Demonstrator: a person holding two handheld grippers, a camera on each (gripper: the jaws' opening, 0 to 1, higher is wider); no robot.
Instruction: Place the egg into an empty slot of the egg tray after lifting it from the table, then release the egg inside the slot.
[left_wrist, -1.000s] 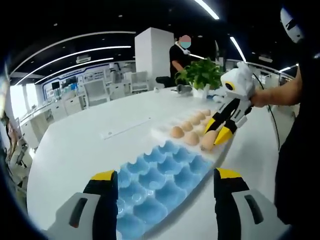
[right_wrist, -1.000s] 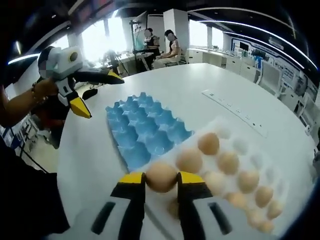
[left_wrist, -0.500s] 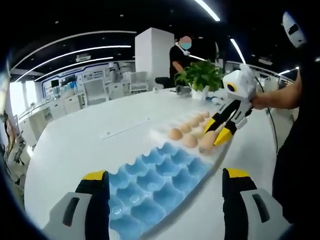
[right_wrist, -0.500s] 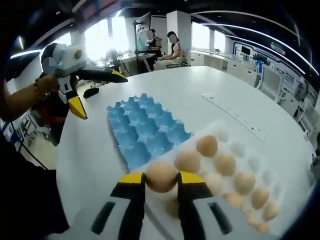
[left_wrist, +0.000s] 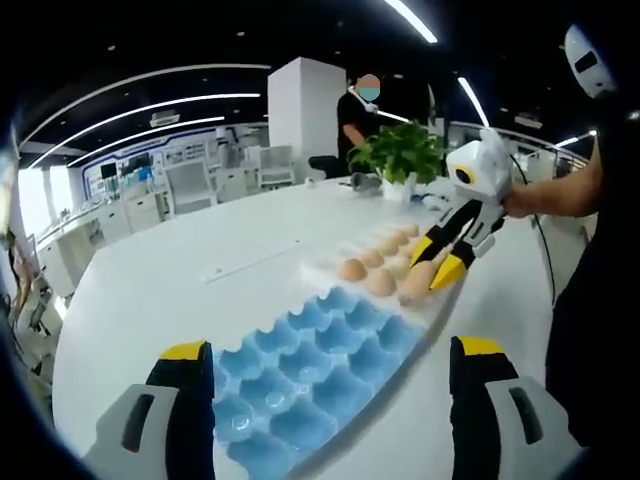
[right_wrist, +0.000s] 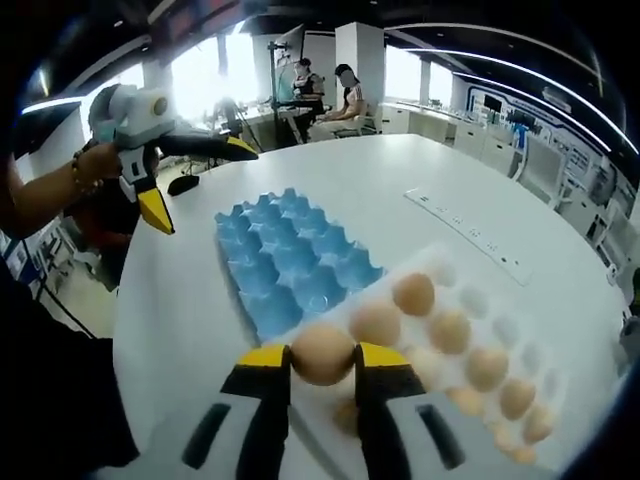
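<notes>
A brown egg (right_wrist: 322, 353) sits clamped between the yellow tips of my right gripper (right_wrist: 322, 358), held just above the near edge of a white egg tray (right_wrist: 478, 297) that carries several brown eggs. The same egg (left_wrist: 415, 285) and right gripper (left_wrist: 434, 271) appear at the right of the left gripper view, over the white tray (left_wrist: 322, 265). A blue egg tray (right_wrist: 285, 262) with empty cups lies beside the white one. My left gripper (left_wrist: 331, 365) hangs open over the blue tray (left_wrist: 310, 372), and it shows as the left gripper (right_wrist: 190, 180) at the upper left of the right gripper view.
Everything rests on a large white round table (left_wrist: 170, 290). A white power strip (right_wrist: 468, 235) lies beyond the trays. A potted green plant (left_wrist: 403, 152) stands at the far edge. People stand and sit in the background office.
The left gripper's jaws have spread a little wider and the left view has drifted slightly. The right gripper holds the egg in nearly the same place.
</notes>
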